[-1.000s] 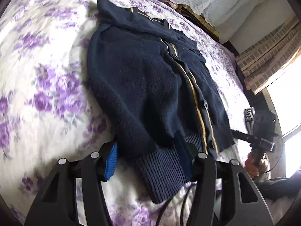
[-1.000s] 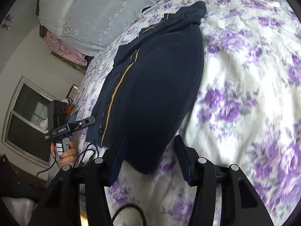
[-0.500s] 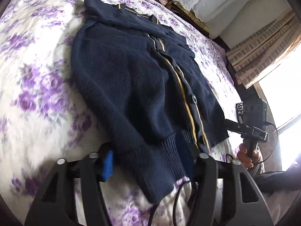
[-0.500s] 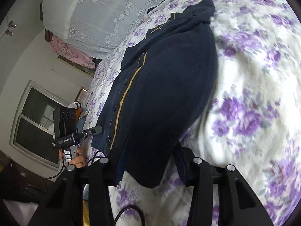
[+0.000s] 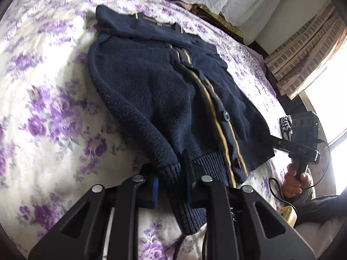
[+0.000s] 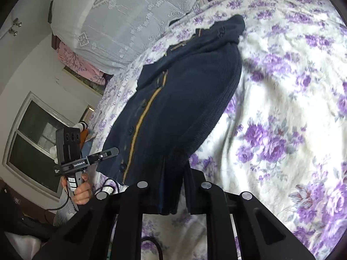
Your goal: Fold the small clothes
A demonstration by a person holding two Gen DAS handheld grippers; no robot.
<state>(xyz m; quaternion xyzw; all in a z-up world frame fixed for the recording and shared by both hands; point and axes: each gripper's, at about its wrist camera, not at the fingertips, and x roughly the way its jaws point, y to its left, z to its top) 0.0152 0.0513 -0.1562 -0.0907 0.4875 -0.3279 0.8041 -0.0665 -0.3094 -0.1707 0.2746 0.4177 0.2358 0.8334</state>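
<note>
Both tongs have just been closing, and each now pinches a bit of the dark blue knitted cardigan with yellow stripes down its front (image 5: 164,99). Left tongs (image 5: 171,186) squeeze the ribbed cuff of a sleeve, which hangs down between the two black fingers (image 5: 190,179). Right tongs (image 6: 171,192) squeeze the ribbed bottom edge on the other side of the cardigan (image 6: 177,99), and the cloth bunches into folds between them. Each pair of tongs is now narrow, with knit filling the small gap.

From the tongs, the cardigan stretches away across the bed. It lies flat with its buttoned front up. The collar is at the far end and the ribbed hem is at the near end, close to both tongs. A round dark button (image 5: 226,115) sits beside the yellow stripes.

Under the cardigan is a white bed cover with purple flowers (image 5: 47,112). It shows on all sides of the cardigan.

In the left camera's view, a hand (image 5: 296,183) holds the handle of the right tongs near the bed's edge. A white lace cloth (image 6: 130,21) lies at the head of the bed. Near the bed's far corner a brick-patterned curtain (image 5: 303,52) hangs beside a bright window.
</note>
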